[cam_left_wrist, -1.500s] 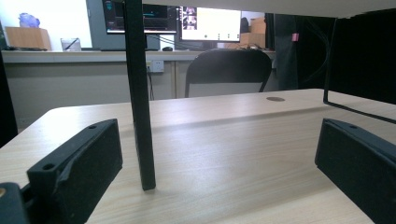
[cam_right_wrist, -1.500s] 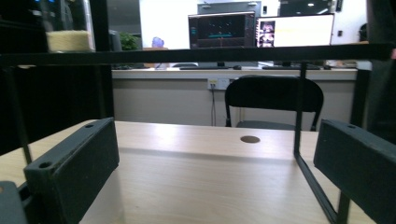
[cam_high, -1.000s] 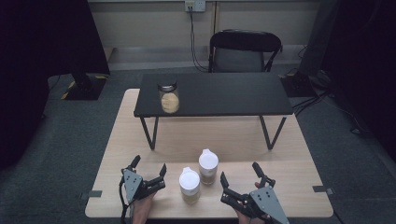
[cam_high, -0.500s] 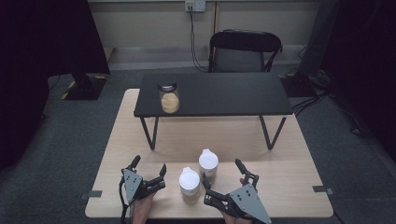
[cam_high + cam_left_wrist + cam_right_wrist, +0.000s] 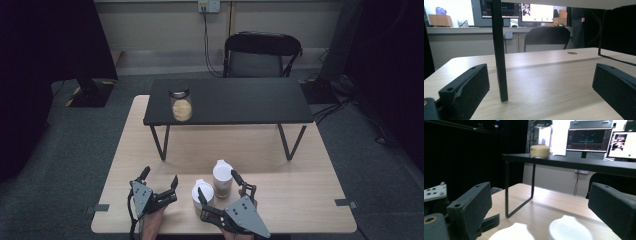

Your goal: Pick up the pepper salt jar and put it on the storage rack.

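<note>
With the right tongs (image 5: 218, 192) gaping around two white-lidded plastic cups (image 5: 222, 178) — narrowing, gripping nothing — and the left tongs (image 5: 159, 178) released, a skewed closure could topple either cup.

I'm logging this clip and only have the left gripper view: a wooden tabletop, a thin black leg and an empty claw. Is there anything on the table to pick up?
Observer: Yes. The nearer cup and the farther cup, both white-lidded, stand close together near the table's front edge.
Operator: Is the other claw on them?
Observer: The right claw is open. Its jaws have just been closing a little, with both lids between them, and I see no pad pressing yet.
Operator: Is there anything on top of whatever that leg holds up?
Observer: A glass jar with pale contents stands near the left end of the black shelf.
</note>
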Demonstrator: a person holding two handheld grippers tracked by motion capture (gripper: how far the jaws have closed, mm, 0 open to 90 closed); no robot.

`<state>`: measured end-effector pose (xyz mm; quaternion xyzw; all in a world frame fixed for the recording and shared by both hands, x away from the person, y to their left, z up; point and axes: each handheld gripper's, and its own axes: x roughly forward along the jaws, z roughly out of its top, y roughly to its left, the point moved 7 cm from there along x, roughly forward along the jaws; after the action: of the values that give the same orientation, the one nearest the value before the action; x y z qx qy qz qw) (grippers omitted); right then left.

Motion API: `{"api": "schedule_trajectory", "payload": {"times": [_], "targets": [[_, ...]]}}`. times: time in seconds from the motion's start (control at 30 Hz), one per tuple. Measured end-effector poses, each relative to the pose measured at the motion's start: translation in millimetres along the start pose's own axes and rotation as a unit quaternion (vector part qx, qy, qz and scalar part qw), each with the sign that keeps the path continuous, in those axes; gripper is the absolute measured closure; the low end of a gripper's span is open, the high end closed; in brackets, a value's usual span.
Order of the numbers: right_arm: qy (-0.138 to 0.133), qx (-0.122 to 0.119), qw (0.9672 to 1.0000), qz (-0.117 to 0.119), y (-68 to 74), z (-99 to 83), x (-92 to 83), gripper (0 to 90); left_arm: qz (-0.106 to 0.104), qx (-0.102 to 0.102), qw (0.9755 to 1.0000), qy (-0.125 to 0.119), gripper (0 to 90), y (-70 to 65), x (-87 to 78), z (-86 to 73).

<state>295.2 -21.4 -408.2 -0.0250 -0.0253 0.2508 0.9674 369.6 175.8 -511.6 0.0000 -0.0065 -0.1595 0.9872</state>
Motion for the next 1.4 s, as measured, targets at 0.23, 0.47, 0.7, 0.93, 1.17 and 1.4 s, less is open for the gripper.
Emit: {"api": "schedule_trajectory", "payload": {"times": [0.23,0.47,0.7,0.93,1.17,1.4], "targets": [[0.011,-0.008,0.9998,0.015,16.0,-13.9,3.0,7.2,0.000,0.000,1.0000,0.000,0.5,0.0,0.0,0.0],[0.019,-0.026,0.9993,0.020,26.5,-27.0,7.7,11.6,0.003,0.000,1.0000,0.000,0.4,0.2,0.0,0.0],[0.028,-0.016,0.9994,0.015,29.0,-39.7,7.3,13.8,0.003,0.000,1.0000,0.000,0.4,0.2,0.0,0.0],[0.041,-0.013,0.9991,0.003,31.0,-53.1,7.1,15.2,0.003,-0.001,1.0000,0.000,0.4,0.1,0.1,0.0],[0.046,-0.018,0.9987,-0.008,34.5,-61.5,4.8,16.9,0.003,-0.001,1.0000,0.000,0.4,0.1,0.1,0.0],[0.058,0.003,0.9981,-0.018,29.6,-67.3,4.0,18.0,0.003,-0.001,1.0000,0.000,0.4,0.1,0.1,0.0]]}}
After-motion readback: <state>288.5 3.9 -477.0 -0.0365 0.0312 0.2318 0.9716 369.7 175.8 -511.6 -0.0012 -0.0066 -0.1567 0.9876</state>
